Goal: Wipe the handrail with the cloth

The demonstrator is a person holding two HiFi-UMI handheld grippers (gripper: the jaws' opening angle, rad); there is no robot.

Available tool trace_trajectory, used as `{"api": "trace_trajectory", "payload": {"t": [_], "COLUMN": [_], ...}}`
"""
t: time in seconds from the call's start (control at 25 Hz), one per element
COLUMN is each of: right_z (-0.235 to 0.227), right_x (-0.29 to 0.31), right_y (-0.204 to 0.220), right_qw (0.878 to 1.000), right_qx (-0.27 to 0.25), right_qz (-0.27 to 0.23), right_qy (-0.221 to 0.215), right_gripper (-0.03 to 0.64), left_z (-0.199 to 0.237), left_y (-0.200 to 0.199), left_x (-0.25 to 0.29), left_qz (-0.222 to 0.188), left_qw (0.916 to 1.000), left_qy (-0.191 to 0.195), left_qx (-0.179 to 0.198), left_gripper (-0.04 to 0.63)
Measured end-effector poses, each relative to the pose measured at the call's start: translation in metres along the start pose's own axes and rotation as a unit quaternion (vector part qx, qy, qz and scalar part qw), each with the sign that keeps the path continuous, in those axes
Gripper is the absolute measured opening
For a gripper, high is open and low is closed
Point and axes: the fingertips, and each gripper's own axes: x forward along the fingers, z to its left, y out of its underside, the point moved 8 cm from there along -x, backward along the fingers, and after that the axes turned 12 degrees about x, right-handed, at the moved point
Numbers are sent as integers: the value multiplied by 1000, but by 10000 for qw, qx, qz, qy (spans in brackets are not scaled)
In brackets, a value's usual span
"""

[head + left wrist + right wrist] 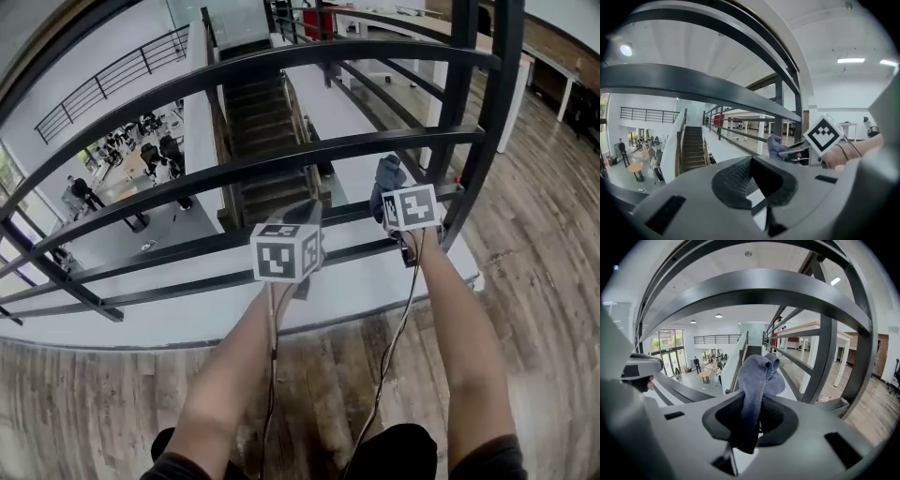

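Now, on the left, the left gripper point(751, 161) has its jaws drawn together on nothing and hangs close in front of the lower bars, idle and out of the way by the look of it. Over on the right, the right gripper point(754, 399) is clamped on the cloth point(759, 376), a bunched blue wad poking out past the jaws so fabric, not metal, meets the handrail point(309, 51). That wad sits low, near the right post among the lower bars, so I'd say wiping hasn't started.
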Motion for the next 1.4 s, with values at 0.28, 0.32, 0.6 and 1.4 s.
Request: {"api": "trace_trajectory", "payload": {"t": [0.28, 0.32, 0.6, 1.4], "right_z": [-78, -89, -143, 76], "right_x": [-8, -9, -16, -27], "right_y": [-7, -5, -3, 24], "right_qw": [9990, 9984, 9931, 9813], "right_qx": [-58, -57, -25, 739], "right_qz": [-145, -189, -497, -1532], "right_qy": [426, 521, 1061, -905], "right_gripper": [80, 80, 80, 80], "left_z": [-42, -45, -55, 74], "left_y": [-20, -20, -19, 45], "left_x": [37, 41, 53, -92], "left_qz": [-247, -241, -205, -396], "left_qw": [9995, 9995, 9996, 9975], "left_qy": [168, 159, 209, -581], "left_qx": [101, 112, -42, 3], "left_gripper": [4, 3, 3, 3]}}
